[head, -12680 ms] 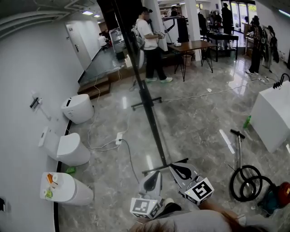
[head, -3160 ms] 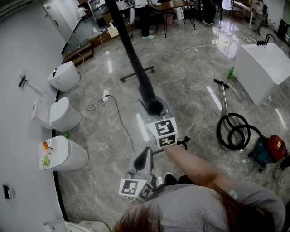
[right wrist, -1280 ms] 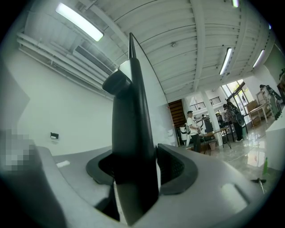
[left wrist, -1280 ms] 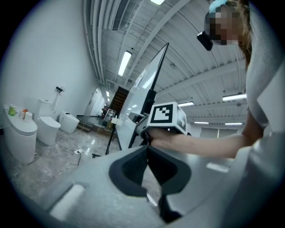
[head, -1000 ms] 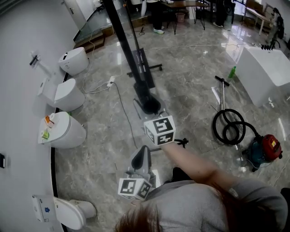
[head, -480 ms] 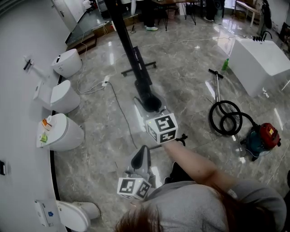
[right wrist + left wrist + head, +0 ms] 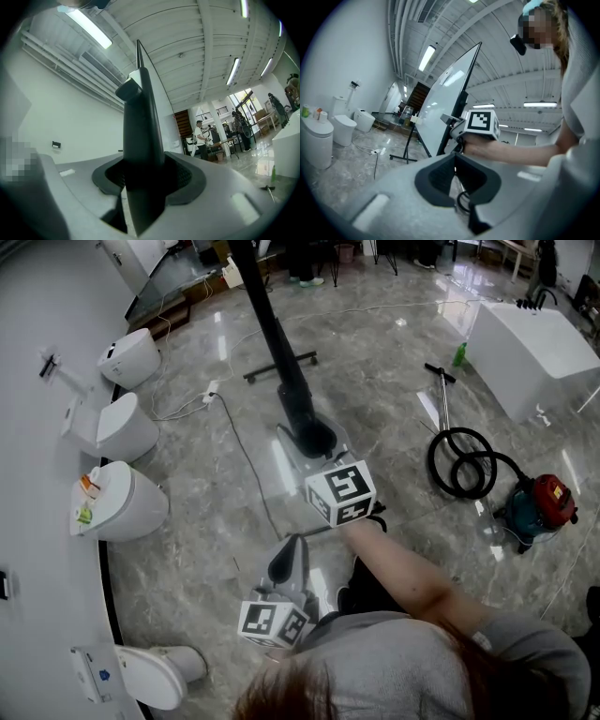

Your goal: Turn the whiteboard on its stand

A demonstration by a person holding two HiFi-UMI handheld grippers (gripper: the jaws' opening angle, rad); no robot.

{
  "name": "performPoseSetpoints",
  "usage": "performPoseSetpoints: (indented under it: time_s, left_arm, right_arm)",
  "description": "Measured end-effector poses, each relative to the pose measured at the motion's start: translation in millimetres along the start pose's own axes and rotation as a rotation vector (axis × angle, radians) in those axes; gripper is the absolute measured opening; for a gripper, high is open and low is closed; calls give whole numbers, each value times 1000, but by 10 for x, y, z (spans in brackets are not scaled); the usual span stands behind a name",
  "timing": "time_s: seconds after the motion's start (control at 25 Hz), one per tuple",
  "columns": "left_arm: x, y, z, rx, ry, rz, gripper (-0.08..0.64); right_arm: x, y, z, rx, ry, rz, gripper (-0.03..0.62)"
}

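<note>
Grey marble floor (image 7: 403, 456) fills the head view. The whiteboard (image 7: 272, 329) shows edge-on, a dark bar running away from the right gripper (image 7: 314, 442) at its near end. The left gripper (image 7: 287, 563) hangs behind, apart from it.

Left gripper view: jaws together and empty, with the whiteboard ahead and upright.

Right gripper view: the jaws have just been closing and clamp the whiteboard's dark frame edge, which rises straight up between them.

Open floor lies right of the whiteboard (image 7: 272, 334) up to the hose (image 7: 464, 465) and vacuum (image 7: 536, 507), while toilets (image 7: 117, 507) and a cable (image 7: 246, 460) crowd its left.
</note>
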State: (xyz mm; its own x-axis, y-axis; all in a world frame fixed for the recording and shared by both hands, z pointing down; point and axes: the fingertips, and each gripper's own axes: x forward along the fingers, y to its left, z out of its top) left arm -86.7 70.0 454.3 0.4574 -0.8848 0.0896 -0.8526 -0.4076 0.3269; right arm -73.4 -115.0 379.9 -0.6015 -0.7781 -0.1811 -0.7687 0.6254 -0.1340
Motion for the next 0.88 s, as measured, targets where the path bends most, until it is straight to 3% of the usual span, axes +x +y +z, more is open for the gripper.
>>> performPoseSetpoints:
  time_s: [0.2, 0.44, 0.88]
  left_arm:
    - [-38, -155, -80, -1, 16, -28, -5]
    - [-129, -277, -45, 1, -20, 10, -5]
    - [-398, -590, -249, -31, -7, 44, -5]
  right_arm:
    - [-154, 45, 24, 5, -8, 10, 193]
    - [-397, 124, 21, 9, -1, 34, 207]
    - [-694, 367, 83, -1, 15, 87, 209]
